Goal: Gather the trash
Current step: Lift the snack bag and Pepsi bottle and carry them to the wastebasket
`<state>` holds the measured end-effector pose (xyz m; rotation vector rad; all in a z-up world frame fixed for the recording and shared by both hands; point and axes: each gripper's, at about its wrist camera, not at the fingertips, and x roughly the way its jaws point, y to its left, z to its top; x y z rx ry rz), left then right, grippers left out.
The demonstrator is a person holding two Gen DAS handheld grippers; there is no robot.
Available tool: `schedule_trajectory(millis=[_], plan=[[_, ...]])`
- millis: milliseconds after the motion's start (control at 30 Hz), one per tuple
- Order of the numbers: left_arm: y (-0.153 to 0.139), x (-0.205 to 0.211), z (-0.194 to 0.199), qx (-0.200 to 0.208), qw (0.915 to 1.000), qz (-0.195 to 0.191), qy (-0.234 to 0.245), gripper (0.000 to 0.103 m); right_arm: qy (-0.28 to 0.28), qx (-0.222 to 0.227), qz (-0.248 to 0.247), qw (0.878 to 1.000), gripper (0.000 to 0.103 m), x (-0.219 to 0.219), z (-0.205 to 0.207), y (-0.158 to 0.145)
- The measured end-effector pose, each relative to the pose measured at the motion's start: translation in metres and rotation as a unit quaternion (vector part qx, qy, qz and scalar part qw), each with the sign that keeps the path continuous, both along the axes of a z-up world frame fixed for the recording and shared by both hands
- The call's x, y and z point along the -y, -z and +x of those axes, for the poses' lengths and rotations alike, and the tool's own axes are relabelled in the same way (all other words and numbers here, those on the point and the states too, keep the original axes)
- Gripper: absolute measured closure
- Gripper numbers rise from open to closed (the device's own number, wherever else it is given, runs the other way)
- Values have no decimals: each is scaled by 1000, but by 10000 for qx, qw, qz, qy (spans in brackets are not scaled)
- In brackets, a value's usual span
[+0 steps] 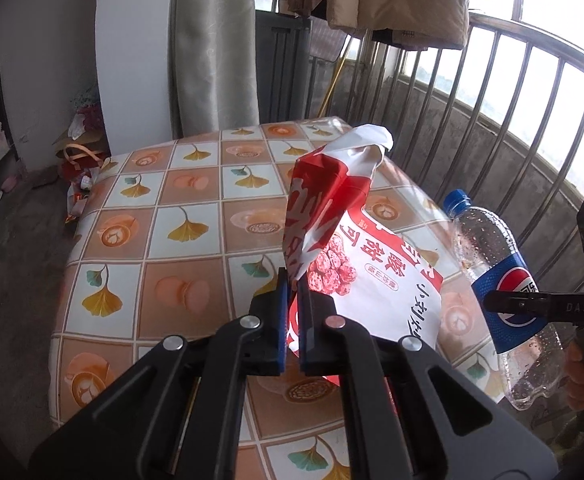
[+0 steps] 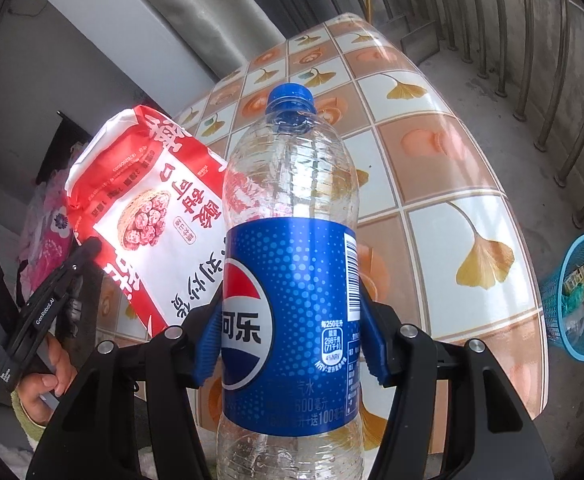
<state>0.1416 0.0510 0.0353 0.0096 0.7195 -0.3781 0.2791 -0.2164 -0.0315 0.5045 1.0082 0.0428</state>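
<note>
Snack bag left of bottle, both above table; basket right

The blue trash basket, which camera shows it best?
The right wrist view: the blue trash basket stands on the floor at the right edge, past the table, with scraps visible inside. The left wrist view does not show it at all.

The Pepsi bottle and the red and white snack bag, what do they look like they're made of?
Pepsi bottle: clear, thin plastic, glossy; you see through it, with droplets inside and a printed blue film label. Snack bag: likely glossy plastic or foil laminate film; it crumples into sharp creases and shines where the left gripper pinches it.
</note>
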Motion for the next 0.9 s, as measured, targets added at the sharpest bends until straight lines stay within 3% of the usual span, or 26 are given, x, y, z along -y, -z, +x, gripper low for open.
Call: schedule_trajectory(millis=[267, 467, 667, 767, 900], plan=[[-40, 31, -10, 356, 9963, -405, 666, 101, 599, 559, -49, 9966, 46, 36, -53, -39], [-56, 92, -16, 610, 9865, -501, 1437, 101, 1644, 758, -269, 9831, 46, 94, -128, -54], [-43, 183, -22, 378, 9711, -464, 2310, 101, 2964, 652, -397, 9520, 46, 161, -219, -44], [-26, 229, -26, -59, 9620, -446, 2692, 101, 3623, 484, -363, 9301, 46, 199, -259, -24], [3, 299, -38, -280, 9502, 3, 3104, 101, 4250, 279, -104, 9047, 46, 242, -301, 10]])
